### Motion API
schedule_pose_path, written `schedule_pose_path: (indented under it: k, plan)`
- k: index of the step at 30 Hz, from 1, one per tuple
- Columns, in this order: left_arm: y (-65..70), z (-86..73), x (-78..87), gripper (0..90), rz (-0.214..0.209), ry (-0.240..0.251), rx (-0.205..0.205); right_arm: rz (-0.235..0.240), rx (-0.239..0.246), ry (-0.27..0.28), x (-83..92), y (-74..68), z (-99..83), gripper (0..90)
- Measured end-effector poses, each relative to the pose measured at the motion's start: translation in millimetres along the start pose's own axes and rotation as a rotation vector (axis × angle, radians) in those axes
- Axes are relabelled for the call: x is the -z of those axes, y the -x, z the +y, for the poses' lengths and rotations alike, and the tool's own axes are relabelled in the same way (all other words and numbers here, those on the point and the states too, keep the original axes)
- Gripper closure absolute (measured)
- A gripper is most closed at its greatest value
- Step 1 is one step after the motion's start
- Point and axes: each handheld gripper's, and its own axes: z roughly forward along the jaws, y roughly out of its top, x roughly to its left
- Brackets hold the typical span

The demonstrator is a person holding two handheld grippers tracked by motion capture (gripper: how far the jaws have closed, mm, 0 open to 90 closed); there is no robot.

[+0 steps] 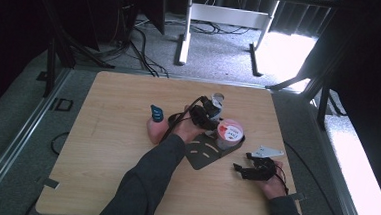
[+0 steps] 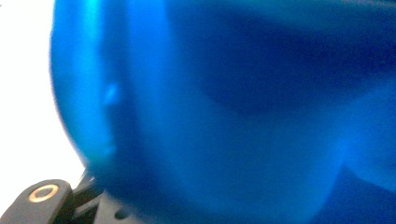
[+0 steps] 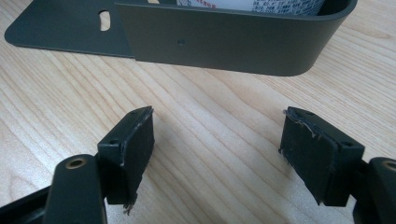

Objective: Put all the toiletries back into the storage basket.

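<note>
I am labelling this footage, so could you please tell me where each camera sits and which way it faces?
High view: above the person's side, looking forward and down on the wooden table; both forearms, left gripper, right gripper.
Left gripper view: on the left gripper, pressed close against a blurred blue thing.
Right gripper view: low over the table, facing the dark metal tray; its open jaws rise from below.
Shared: high and right gripper views both show the tray and the cup in it.

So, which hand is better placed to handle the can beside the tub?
Left. Its tongs are right at the can. The right tongs rest open, off to the side, facing the tray.
</note>
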Motion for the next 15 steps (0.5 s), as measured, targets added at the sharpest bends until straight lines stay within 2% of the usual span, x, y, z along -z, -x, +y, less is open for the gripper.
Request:
schedule_pose_path:
  k: [4, 15]
  plan:
    - [-1.2, 3.2, -2.8, 54.9, 0.002, -0.004, -0.003, 0.002, -0.001, 0.000, 0.0, 0.1, 0.0, 25.5]
    - [-4.4, 4.1, -14.7, 54.9, 0.008, 0.004, 0.022, 0.001, 0.000, 0.000, 0.0, -0.1, 0.0, 25.4]
